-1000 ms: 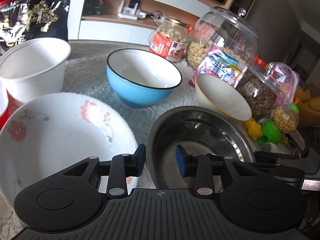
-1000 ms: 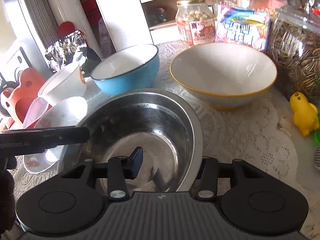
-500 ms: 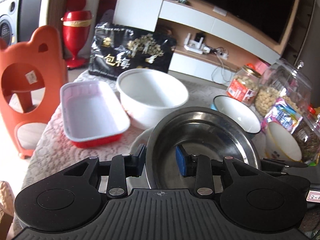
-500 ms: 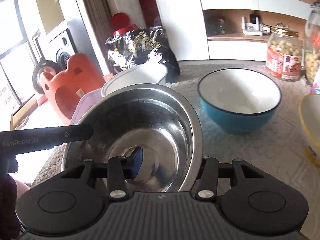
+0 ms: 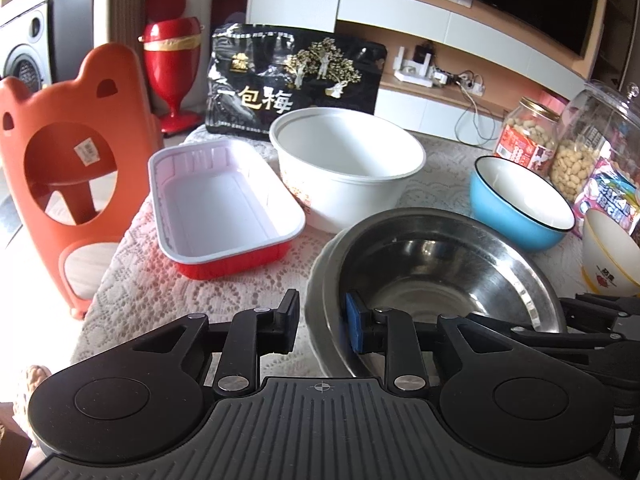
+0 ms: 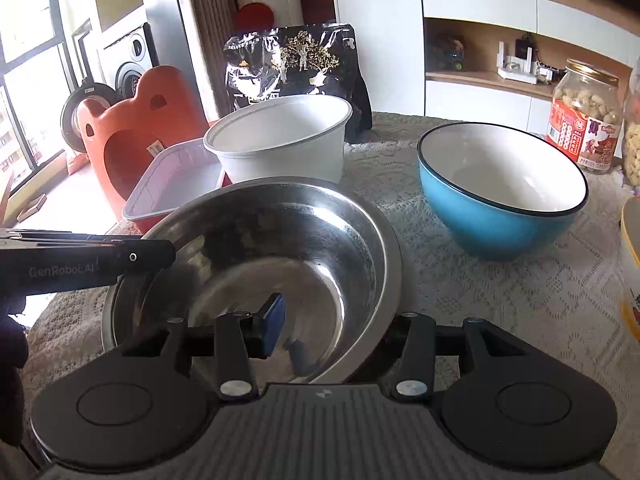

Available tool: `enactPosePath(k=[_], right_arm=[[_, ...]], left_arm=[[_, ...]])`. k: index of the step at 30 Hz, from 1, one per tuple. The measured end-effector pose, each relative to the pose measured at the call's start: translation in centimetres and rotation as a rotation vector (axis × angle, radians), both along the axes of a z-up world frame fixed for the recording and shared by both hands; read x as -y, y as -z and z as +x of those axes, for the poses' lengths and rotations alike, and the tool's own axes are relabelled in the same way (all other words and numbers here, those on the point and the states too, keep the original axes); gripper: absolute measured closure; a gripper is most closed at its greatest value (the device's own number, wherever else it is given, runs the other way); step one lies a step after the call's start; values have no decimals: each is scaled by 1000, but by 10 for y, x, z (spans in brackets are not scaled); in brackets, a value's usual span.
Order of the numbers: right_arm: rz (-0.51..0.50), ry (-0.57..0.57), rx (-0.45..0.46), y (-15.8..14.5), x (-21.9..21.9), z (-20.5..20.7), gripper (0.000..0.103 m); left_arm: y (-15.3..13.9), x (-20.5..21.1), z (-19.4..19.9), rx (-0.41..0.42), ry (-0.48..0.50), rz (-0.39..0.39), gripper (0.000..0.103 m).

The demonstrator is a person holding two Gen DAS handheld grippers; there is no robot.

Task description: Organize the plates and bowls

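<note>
Currently: steel bowl [image 5: 440, 264] upright, mouth up, round so no long axis | just in front of white tub [image 5: 348, 168] | left gripper [image 5: 322, 322] closing across near rim | right gripper [image 6: 340, 330] clamps opposite rim

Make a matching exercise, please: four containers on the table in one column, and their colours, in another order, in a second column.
Things:
1. round plastic tub
2. rectangular tray
3. bowl beside the peanut jar
4. bowl held at its rim

Colours:
A. shiny bare metal
B. blue outside, white inside, dark rim
C. white all over
D. white inside, red outside

Pairs: 1-C, 2-D, 3-B, 4-A
</note>
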State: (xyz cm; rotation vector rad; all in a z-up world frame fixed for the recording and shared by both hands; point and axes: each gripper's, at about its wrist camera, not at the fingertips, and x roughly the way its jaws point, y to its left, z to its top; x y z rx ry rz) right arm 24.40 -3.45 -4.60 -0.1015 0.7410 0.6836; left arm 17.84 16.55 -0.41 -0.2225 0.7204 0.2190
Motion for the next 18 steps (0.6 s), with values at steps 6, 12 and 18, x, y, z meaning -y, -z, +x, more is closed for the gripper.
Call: enactPosePath(k=[6, 12, 18], right_arm=[[29, 25, 13, -6, 6, -1, 57], [46, 84, 79, -15, 16, -2, 53], [44, 116, -9, -5, 19, 11, 53]], left_arm=[[1, -5, 0, 0, -3, -33, 71], [5, -7, 1, -10, -2, -69, 68], [10, -15, 2, -21, -15, -132, 62]])
